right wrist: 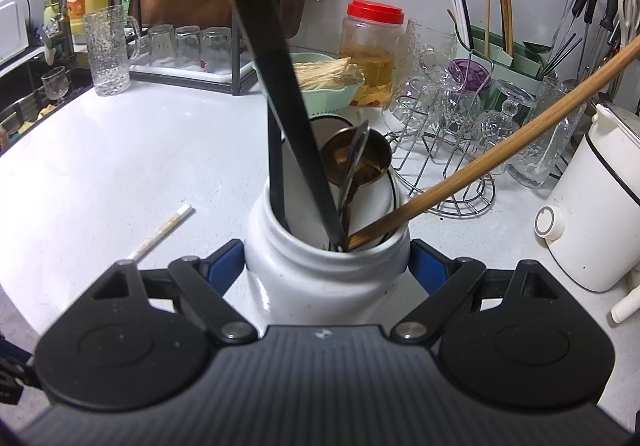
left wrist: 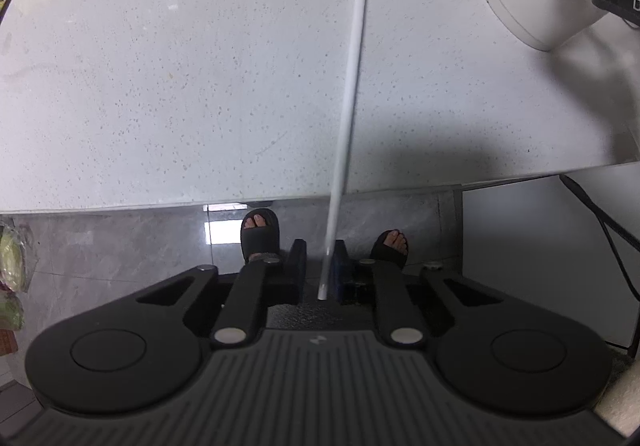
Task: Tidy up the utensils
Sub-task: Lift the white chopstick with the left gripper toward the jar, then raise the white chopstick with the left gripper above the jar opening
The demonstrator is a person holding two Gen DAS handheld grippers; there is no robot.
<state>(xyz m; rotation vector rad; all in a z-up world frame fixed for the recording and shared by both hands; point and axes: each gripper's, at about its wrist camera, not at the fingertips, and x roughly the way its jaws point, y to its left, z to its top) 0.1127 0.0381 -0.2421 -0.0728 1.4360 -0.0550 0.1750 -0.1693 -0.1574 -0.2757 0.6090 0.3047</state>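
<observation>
A white chopstick (left wrist: 352,58) with a beige patterned end lies on the speckled white counter (left wrist: 160,86), its thin end jutting past the front edge. My left gripper (left wrist: 320,266) points down over that edge with the thin end between its jaws. The chopstick rests against the right pad, and a gap shows on the left side. My right gripper (right wrist: 326,260) is shut on a white ceramic jar (right wrist: 320,286), with a blue pad (right wrist: 230,260) on each side. The jar holds black handles, metal spoons (right wrist: 356,166) and a long wooden stick (right wrist: 500,154). The chopstick (right wrist: 160,234) lies left of the jar.
Behind the jar stand a green strainer (right wrist: 320,94), a red-lidded jar (right wrist: 374,46), a wire rack of glasses (right wrist: 452,126) and a glass mug (right wrist: 108,50). A white kettle (right wrist: 592,214) is on the right. Below the counter edge (left wrist: 120,208) are a person's slippered feet (left wrist: 260,234).
</observation>
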